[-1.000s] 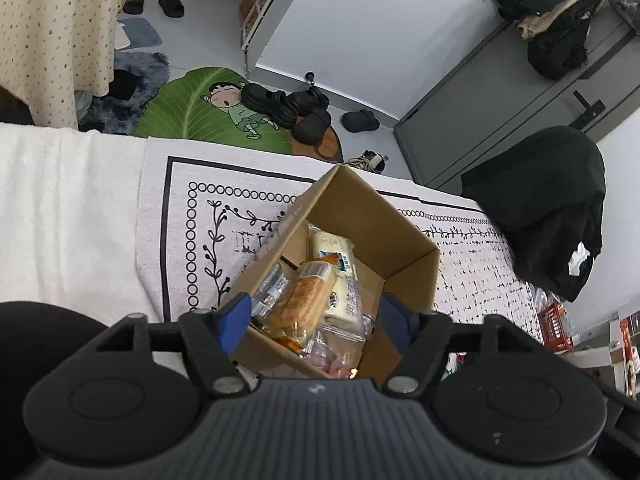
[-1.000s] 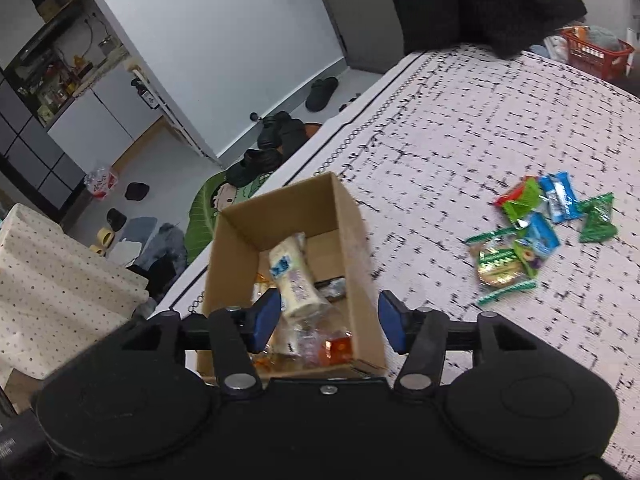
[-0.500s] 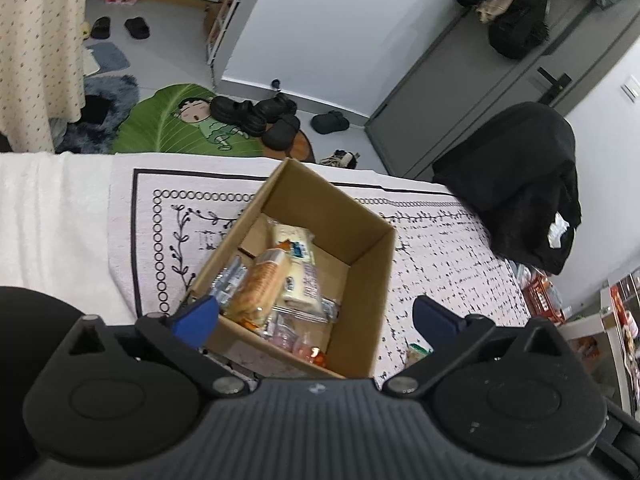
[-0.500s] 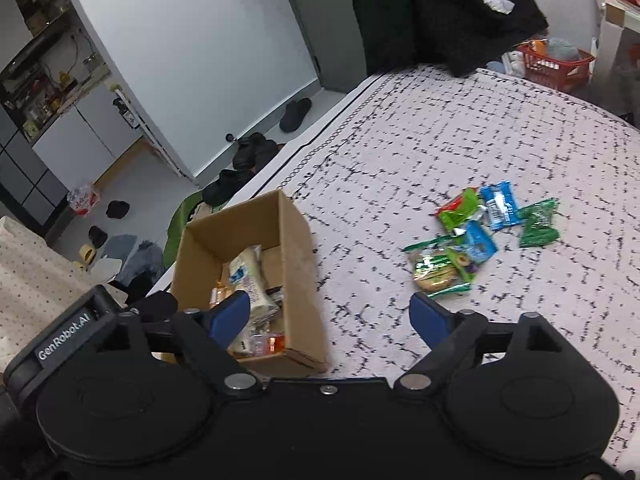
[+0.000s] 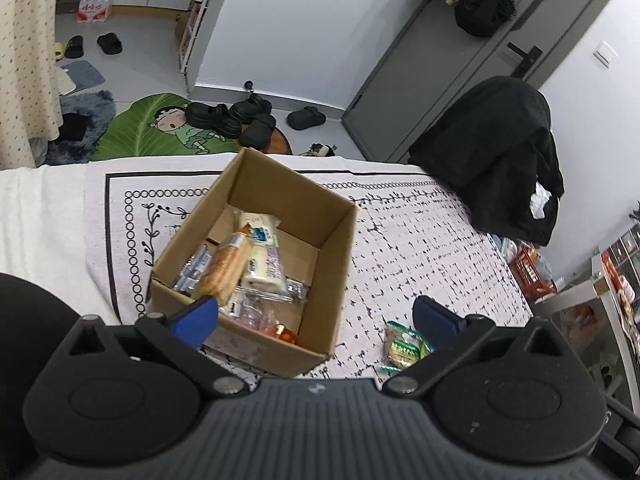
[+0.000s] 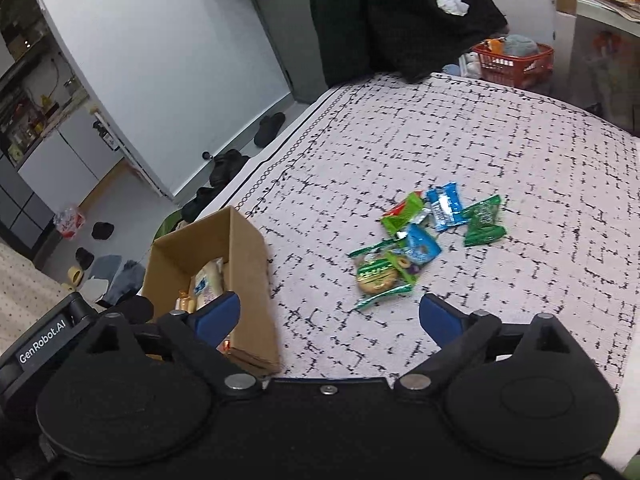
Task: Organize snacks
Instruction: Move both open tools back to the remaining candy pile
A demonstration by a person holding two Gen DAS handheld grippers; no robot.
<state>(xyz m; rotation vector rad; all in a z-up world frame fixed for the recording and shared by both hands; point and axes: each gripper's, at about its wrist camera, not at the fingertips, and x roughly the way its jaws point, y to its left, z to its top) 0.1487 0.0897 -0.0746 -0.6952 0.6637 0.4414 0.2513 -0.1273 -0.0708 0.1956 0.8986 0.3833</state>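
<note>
Left gripper (image 5: 315,315): jaws spread wide, nothing between them, held above the near edge of a cardboard box (image 5: 334,280). Right gripper (image 6: 330,318): jaws opening, nothing between them, held over the patterned cloth (image 6: 500,152) that covers the surface.

The box is seen open-topped on the cloth, left of the loose snacks. Packets are piled inside it: a long biscuit pack (image 5: 224,266) lies across a pale wrapped bar (image 5: 262,256), with small wrappers at the near end.

Right of the box, well apart from it, a cluster of loose snacks (image 6: 424,240) is noted on the cloth: a round cookie in a green wrapper (image 6: 378,276) nearest, blue and green packets beyond it, touching or overlapping.

Farther off, black clothing (image 6: 404,20) is draped at the cloth's far edge. A red basket (image 6: 512,62) is seen behind it to the right. Dark shoes (image 5: 232,118) lie on the floor beyond the box.
</note>
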